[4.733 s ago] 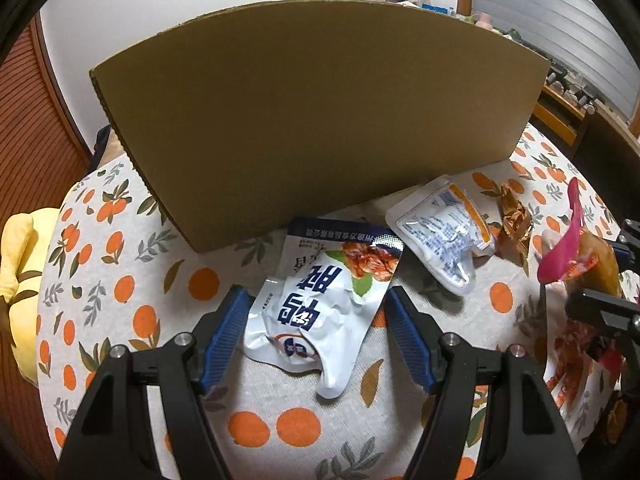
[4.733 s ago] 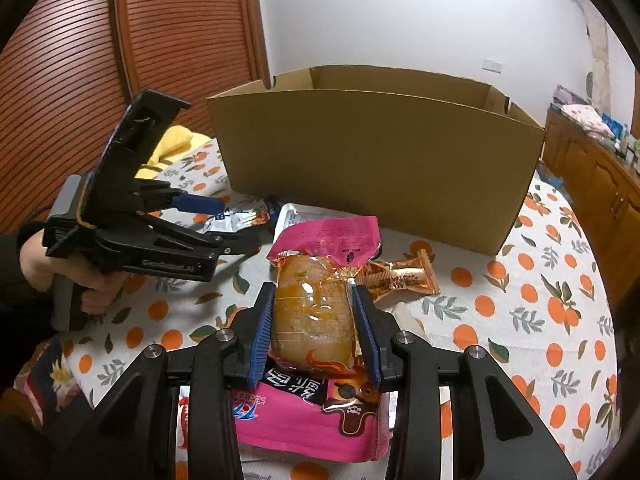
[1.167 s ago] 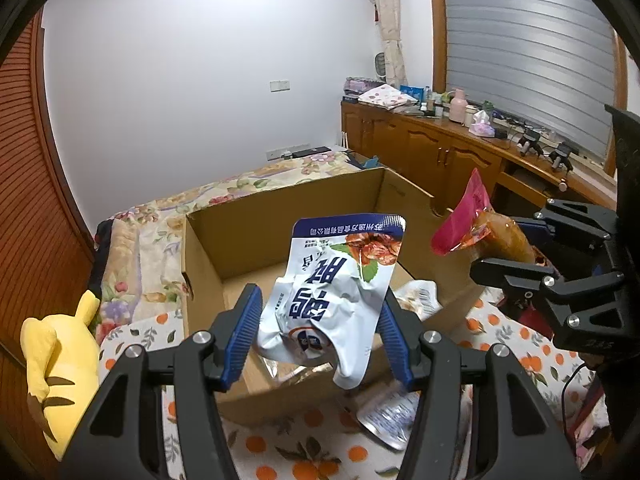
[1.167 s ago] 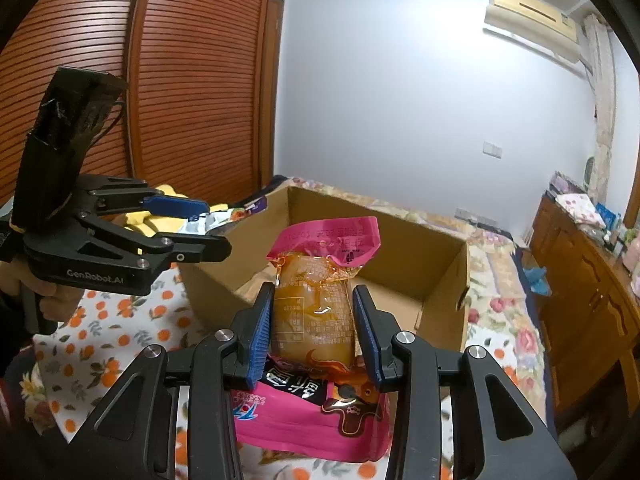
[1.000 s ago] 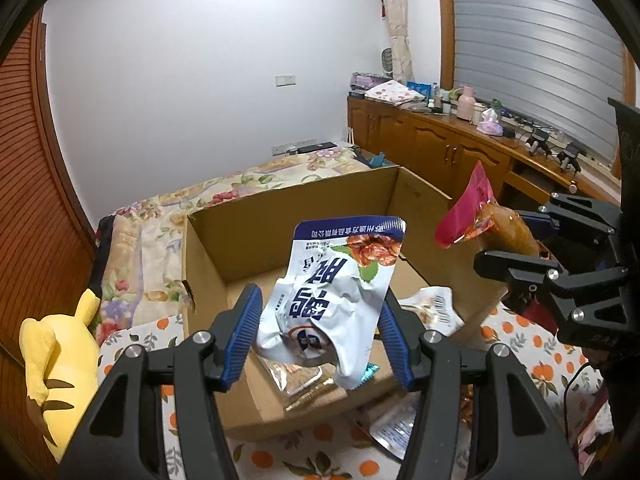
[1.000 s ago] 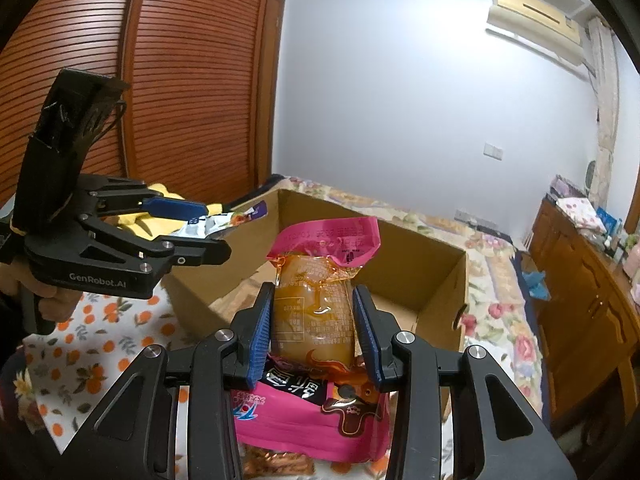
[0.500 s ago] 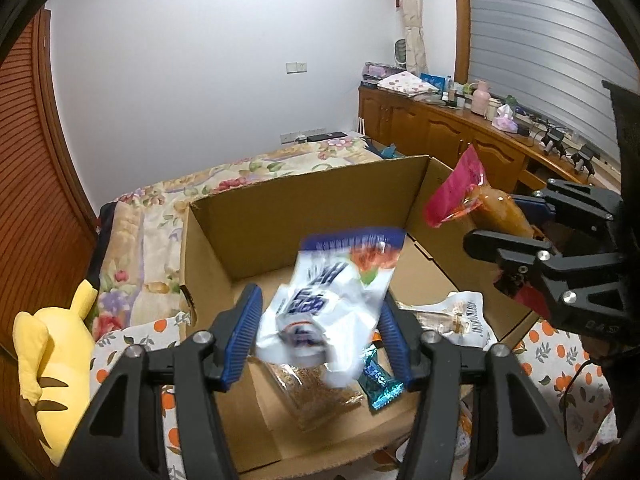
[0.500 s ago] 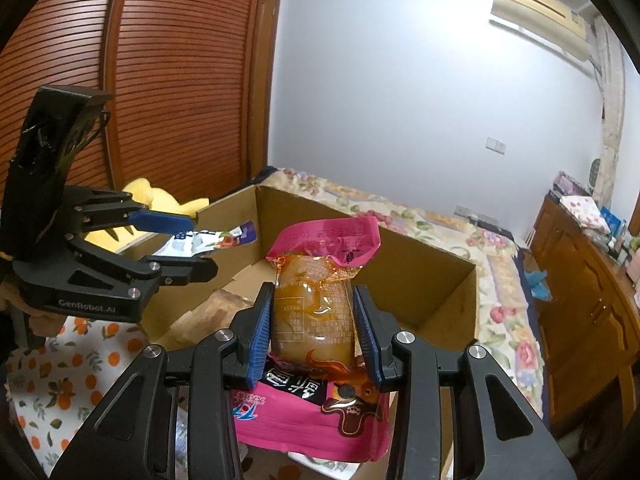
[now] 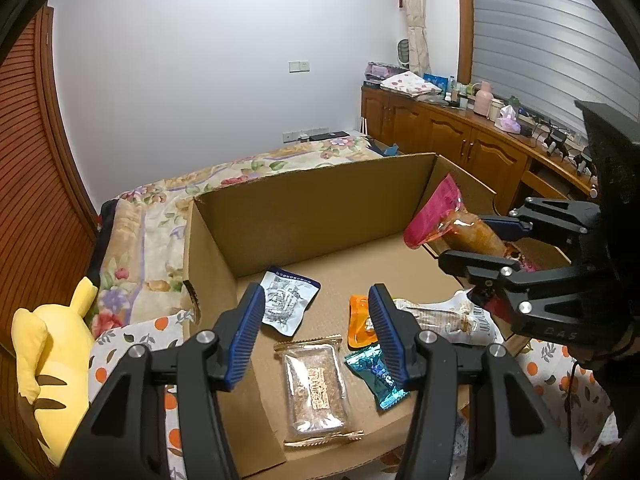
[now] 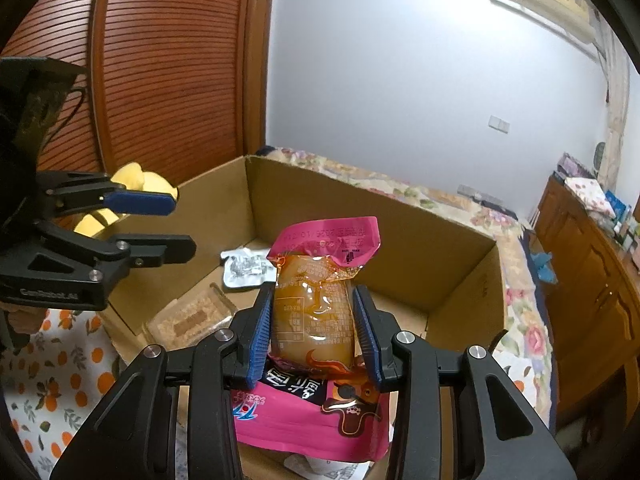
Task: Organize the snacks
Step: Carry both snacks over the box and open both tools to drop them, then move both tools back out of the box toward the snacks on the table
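The left gripper (image 9: 316,334) is spread wide with nothing between its blue pads (image 9: 244,336), and hangs above the near left part of the open box (image 9: 312,208). On the box floor lie a white pouch (image 9: 289,300), a clear biscuit pack (image 9: 316,390), an orange sachet (image 9: 360,322), a teal candy (image 9: 374,374) and a white-and-brown packet (image 9: 444,318). The white pouch lies face down near the box's left wall. The right gripper (image 10: 314,330) is clamped on an upright pink pack (image 10: 316,300), orange-brown in its lower part, held above the box's right side. A second pink bag (image 10: 308,412) shows directly under that gripper. A yellow plush (image 9: 52,360) sits left of the box, on the orange-print cloth (image 9: 560,384).
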